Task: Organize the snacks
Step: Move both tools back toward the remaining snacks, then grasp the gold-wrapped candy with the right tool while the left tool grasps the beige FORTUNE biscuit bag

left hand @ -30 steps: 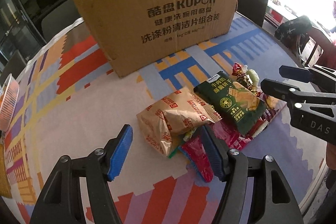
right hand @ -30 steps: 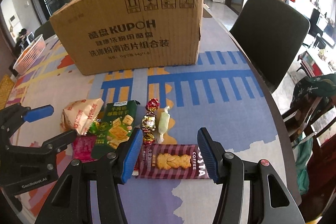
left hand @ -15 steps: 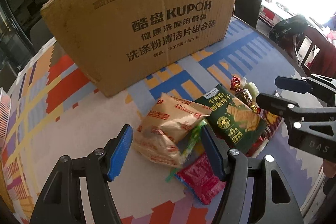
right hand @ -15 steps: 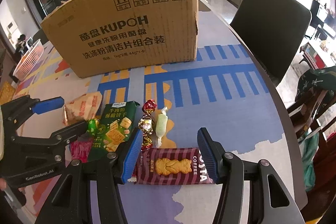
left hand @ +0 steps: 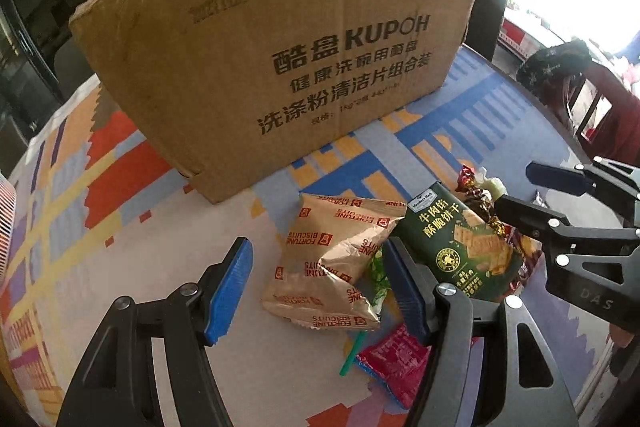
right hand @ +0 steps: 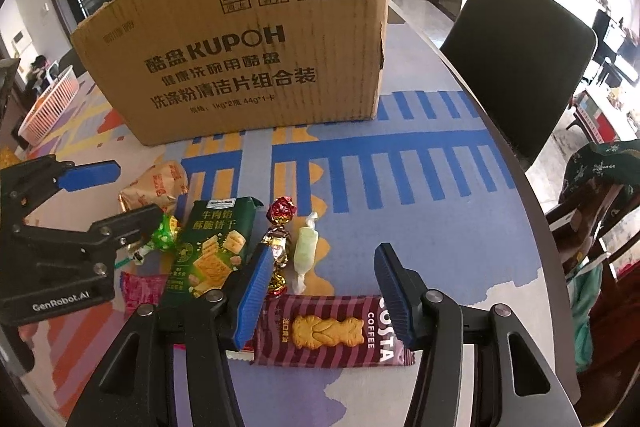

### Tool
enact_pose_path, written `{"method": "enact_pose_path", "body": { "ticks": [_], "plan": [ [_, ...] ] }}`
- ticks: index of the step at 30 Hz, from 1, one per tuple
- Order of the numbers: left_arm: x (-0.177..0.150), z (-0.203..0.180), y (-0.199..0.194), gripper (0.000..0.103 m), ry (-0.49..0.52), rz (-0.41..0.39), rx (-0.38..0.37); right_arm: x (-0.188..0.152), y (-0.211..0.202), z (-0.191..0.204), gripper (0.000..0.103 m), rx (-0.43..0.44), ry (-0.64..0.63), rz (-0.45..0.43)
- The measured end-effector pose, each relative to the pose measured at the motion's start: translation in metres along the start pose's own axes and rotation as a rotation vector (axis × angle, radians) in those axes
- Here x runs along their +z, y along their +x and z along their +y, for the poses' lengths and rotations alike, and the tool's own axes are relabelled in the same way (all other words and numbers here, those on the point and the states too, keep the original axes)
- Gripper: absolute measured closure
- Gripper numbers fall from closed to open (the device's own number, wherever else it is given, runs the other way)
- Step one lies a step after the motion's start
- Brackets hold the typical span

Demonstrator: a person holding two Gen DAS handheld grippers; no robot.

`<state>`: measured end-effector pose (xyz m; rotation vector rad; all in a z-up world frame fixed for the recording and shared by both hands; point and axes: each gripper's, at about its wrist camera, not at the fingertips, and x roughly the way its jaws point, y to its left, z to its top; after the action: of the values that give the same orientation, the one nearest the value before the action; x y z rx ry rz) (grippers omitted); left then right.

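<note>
Snack pile before cardboard box (right hand: 256, 55).
Left gripper (left hand: 320, 279) held jaws apart over tan biscuit bag (left hand: 336, 259); right gripper (right hand: 322, 291) held jaws apart over Costa biscuit pack (right hand: 332, 331); nothing gripped.

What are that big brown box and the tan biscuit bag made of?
The big brown box looks like matte corrugated cardboard: ribbed lines show across its face and its top edge is ragged. The tan biscuit bag seems to be thin plastic or foil film with a slight sheen; it holds sharp crumples, and the exact film is unclear.
</note>
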<state>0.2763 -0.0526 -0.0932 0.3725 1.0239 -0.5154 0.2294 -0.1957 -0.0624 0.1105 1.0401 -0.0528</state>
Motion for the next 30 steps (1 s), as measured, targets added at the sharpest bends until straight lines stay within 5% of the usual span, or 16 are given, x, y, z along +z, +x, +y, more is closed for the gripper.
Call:
{"method": "enact_pose_path", "body": {
  "ticks": [13, 18, 21, 30],
  "plan": [
    [0.002, 0.010, 0.006, 0.044, -0.073, 0.017, -0.089, 0.004, 0.008, -0.002, 0.064, 0.001, 0.003, 0.002],
    [0.003, 0.019, 0.007, 0.044, -0.097, 0.028, -0.078, 0.009, 0.016, 0.001, 0.084, 0.008, -0.012, 0.029],
    [0.002, 0.023, 0.010, 0.056, -0.111, 0.044, -0.074, 0.012, 0.017, 0.003, 0.089, 0.003, -0.017, 0.022],
    [-0.004, 0.032, 0.004, 0.065, -0.181, 0.015, -0.083, 0.021, 0.004, 0.025, 0.093, 0.043, -0.062, -0.031]
  ]
}}
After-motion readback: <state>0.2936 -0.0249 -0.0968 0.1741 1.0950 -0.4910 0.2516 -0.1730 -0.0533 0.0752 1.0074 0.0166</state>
